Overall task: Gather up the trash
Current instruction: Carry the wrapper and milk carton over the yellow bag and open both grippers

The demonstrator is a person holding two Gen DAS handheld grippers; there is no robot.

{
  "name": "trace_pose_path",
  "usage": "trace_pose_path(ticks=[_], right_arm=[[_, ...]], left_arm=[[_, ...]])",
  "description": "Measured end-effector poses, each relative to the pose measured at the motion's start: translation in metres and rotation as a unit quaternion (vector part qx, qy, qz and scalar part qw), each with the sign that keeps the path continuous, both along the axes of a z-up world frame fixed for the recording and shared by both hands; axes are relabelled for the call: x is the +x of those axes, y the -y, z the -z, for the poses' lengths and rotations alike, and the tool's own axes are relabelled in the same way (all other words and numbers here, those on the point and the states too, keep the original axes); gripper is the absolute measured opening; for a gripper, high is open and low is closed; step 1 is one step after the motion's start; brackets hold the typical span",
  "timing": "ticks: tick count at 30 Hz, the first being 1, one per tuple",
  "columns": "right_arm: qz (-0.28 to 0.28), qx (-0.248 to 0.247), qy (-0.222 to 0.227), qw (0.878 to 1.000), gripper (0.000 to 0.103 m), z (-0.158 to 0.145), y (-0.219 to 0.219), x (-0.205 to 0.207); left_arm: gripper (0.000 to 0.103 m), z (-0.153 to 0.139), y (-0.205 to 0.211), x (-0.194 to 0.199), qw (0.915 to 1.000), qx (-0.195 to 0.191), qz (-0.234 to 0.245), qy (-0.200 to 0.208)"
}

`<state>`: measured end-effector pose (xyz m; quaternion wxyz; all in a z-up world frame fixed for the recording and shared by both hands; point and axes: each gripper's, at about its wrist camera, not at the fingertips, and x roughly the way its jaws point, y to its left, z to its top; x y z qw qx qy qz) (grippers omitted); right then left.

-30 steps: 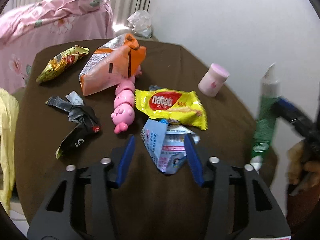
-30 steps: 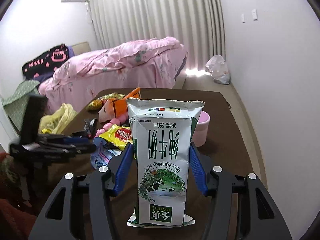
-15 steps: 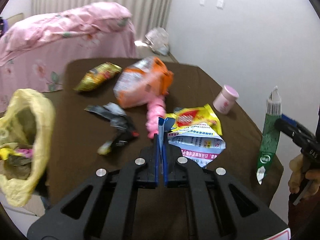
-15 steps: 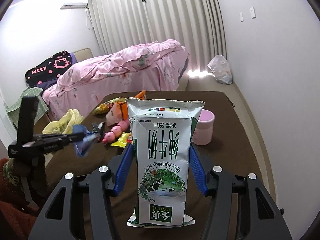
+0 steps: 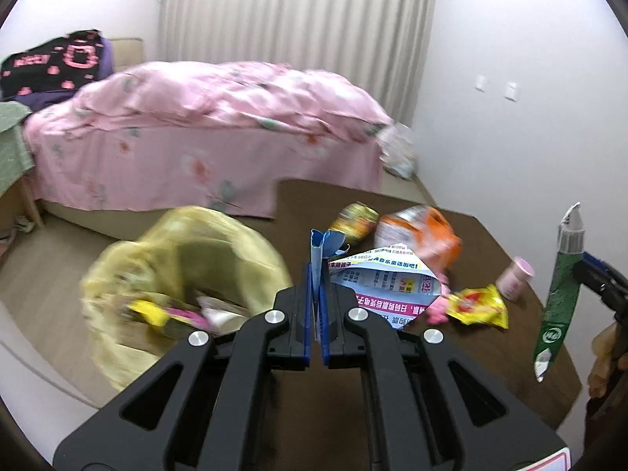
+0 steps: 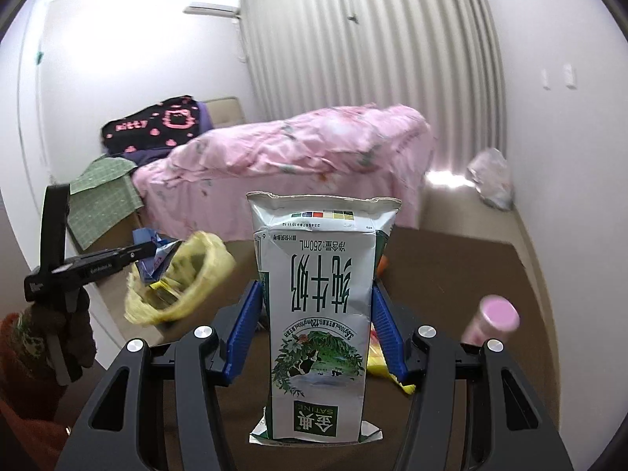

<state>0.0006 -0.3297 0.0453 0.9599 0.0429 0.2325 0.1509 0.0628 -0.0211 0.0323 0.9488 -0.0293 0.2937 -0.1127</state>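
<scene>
My left gripper [image 5: 317, 271] is shut on the edge of a blue-and-white wrapper [image 5: 384, 278], which hangs off its right side above the brown table [image 5: 471, 357]. An open yellow trash bag [image 5: 184, 267] with wrappers inside sits just left of the fingers, beside the table's edge. My right gripper [image 6: 316, 288] is shut on a green-and-white milk carton [image 6: 318, 314], held upright. The right wrist view shows the left gripper [image 6: 153, 249] holding the wrapper [image 6: 157, 261] at the yellow bag [image 6: 184, 278]. The left wrist view shows the carton [image 5: 561, 290] at far right.
On the table lie an orange packet [image 5: 416, 231], a gold wrapper [image 5: 355, 216], a yellow wafer wrapper [image 5: 477, 306], a pink toy [image 5: 435, 310] and a pink cup [image 5: 514, 274]. A pink-covered bed [image 5: 204, 133] stands behind. A white bag [image 6: 490, 176] sits on the floor by the wall.
The left gripper closed on the blue-and-white wrapper, lifted it off the table and swung left toward the yellow bag. The right gripper rose with the carton still held.
</scene>
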Motion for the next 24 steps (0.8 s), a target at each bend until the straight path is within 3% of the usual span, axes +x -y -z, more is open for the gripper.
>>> trace_pose_path(ticks=[4,11,19,24], right_arm=[[-0.035,-0.011,0.020,0.999,0.052,-0.017,-0.036,0.019],[-0.100,-0.011,0.050,0.994,0.052,-0.039,-0.094,0.051],[-0.165,-0.002,0.063,0.984,0.052,-0.045,-0.154,0.091],[-0.194,0.007,0.059,0.979,0.052,-0.035,-0.181,0.116]], left_arm=[[0.003,-0.006,-0.040,0.001,0.9986,0.008,-0.052,0.007],[0.003,-0.001,-0.096,0.002,0.9913,-0.011,-0.131,0.002],[0.003,0.007,-0.106,0.007,0.9886,0.007,-0.151,-0.002],[0.003,0.019,-0.111,0.020,0.9845,-0.003,-0.175,-0.010]])
